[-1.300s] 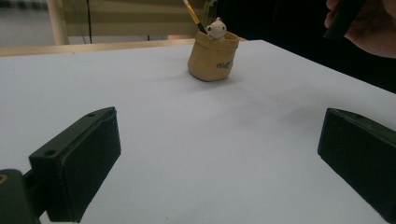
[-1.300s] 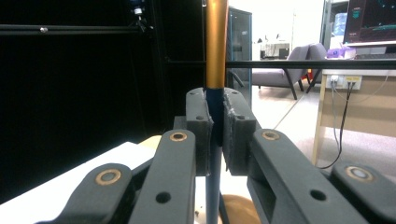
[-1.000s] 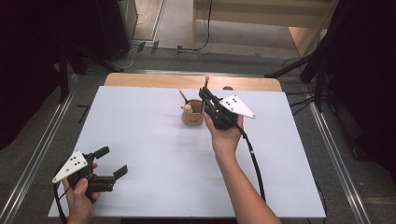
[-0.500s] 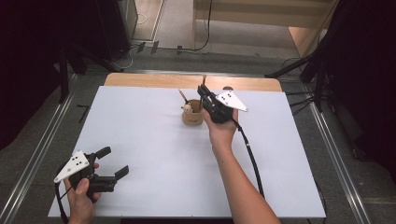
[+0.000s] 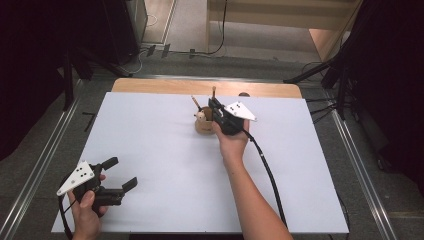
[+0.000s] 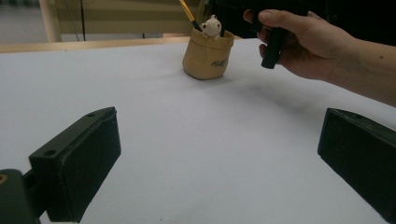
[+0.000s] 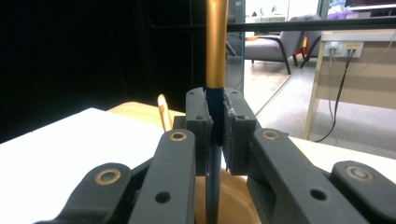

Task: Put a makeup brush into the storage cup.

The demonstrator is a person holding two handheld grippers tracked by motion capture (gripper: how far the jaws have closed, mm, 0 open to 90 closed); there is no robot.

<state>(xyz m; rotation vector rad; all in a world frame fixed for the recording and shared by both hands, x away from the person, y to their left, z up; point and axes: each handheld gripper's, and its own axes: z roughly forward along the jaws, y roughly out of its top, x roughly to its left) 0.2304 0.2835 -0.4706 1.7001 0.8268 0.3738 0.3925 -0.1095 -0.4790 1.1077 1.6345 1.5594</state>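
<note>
A small tan pouch-like holder (image 5: 202, 123) (image 6: 207, 58) stands near the far middle of the white table (image 5: 165, 170). It holds a small white bear figure (image 6: 211, 26) and an orange-tipped pencil (image 5: 195, 103) (image 7: 164, 112). My right gripper (image 5: 214, 106) (image 7: 215, 123) hangs just right of the holder's mouth, shut on an upright pen (image 7: 216, 56) with a gold upper barrel and dark blue lower part that reaches down into the holder. My left gripper (image 5: 120, 173) (image 6: 219, 158) rests at the near left corner, open, nothing between its pads.
A wooden strip (image 5: 150, 86) edges the table's far side. Metal rails (image 5: 45, 165) run along both sides on the floor. Dark stands and cables (image 5: 320, 75) sit beyond the far right corner. A cable (image 5: 267, 170) trails from my right gripper along the forearm.
My right gripper has sunk with the pen towards the holder and drifted slightly left. The left gripper has stayed put.
</note>
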